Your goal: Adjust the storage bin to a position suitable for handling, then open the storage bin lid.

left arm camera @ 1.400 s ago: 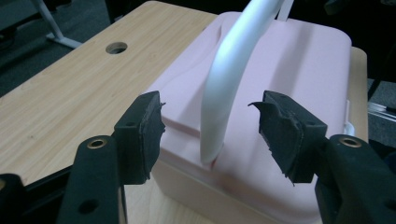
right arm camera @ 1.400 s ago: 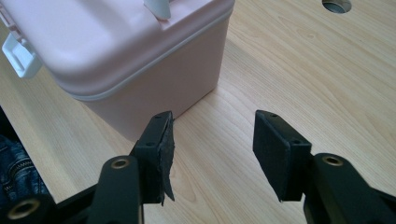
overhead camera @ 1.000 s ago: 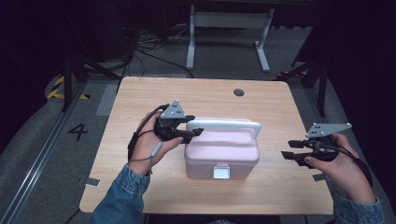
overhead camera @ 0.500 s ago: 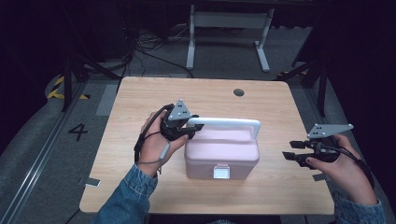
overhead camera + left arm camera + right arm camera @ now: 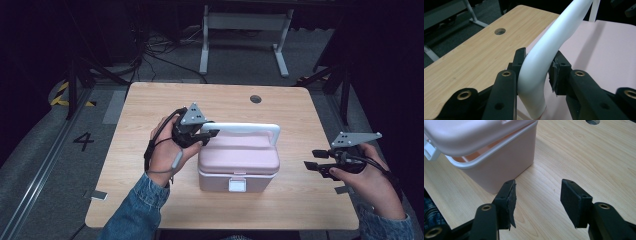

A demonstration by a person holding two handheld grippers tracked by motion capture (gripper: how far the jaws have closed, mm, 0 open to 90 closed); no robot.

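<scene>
High view is showing a pale pink box (image 5: 239,162) sitting near the middle of the wooden table (image 5: 150,107), its white latch (image 5: 237,185) facing the person's edge and its white handle (image 5: 250,128) standing up over the rounded lid. The left gripper (image 5: 209,134) is closing on the left end of that handle, at the bend where the bar is turning down toward the lid. Left gripper view is giving the grip up close — both black pads are pressing against the white handle (image 5: 549,57), one on each side of the curve, after the jaws have just been closing in on it, and the pink lid (image 5: 604,50) is lying flat just behind. The left hand (image 5: 167,150) is wrapping the gripper's body, a denim sleeve (image 5: 135,210) is coming in from the bottom edge, and the grey three-cornered plate is sitting on top.

Right gripper view is looking at the box (image 5: 496,167) from low at its side; the lid is sitting slightly raised on this side, with a thin gap showing above the white rim. The right gripper (image 5: 537,197) is hanging with its jaws wide apart and nothing between them — bare tabletop (image 5: 584,157) is showing through the gap. In the high view this gripper (image 5: 314,160) is resting well apart from the box, to its right, near the table's right edge, held in the right hand (image 5: 367,177). A round hole (image 5: 255,99) is lying in the tabletop beyond the box.
</scene>
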